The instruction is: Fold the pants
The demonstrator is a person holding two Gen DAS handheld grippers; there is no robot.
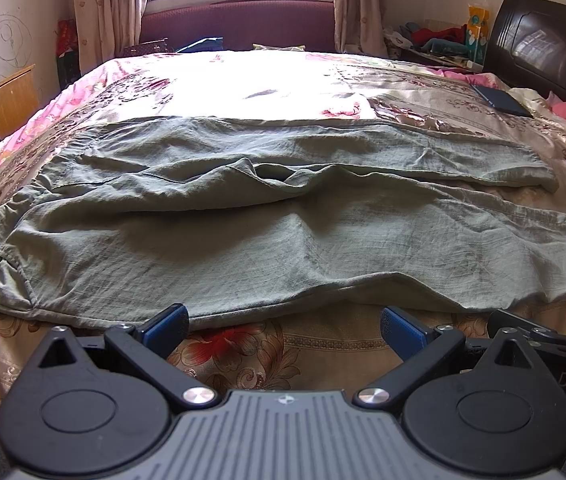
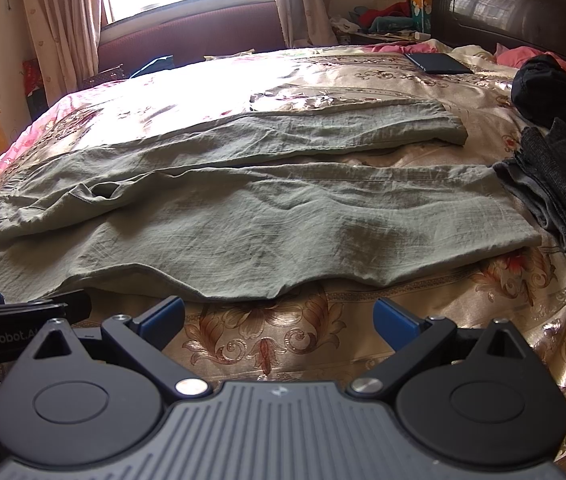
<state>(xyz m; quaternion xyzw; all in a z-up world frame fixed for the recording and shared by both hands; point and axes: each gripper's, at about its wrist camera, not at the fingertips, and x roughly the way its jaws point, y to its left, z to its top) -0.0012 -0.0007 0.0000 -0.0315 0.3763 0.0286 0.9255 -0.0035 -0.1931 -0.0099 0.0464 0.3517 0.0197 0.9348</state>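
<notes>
Pants spread flat, no fold begun

The bed (image 1: 283, 80) carries the green pants (image 1: 267, 240) crosswise, waistband at 9 o'clock, cuffs at 3. Left gripper (image 1: 283, 326) and right gripper (image 2: 279, 318) hover near the hem, jaws wide apart, empty; next, I judge, each must pinch that near edge.
</notes>
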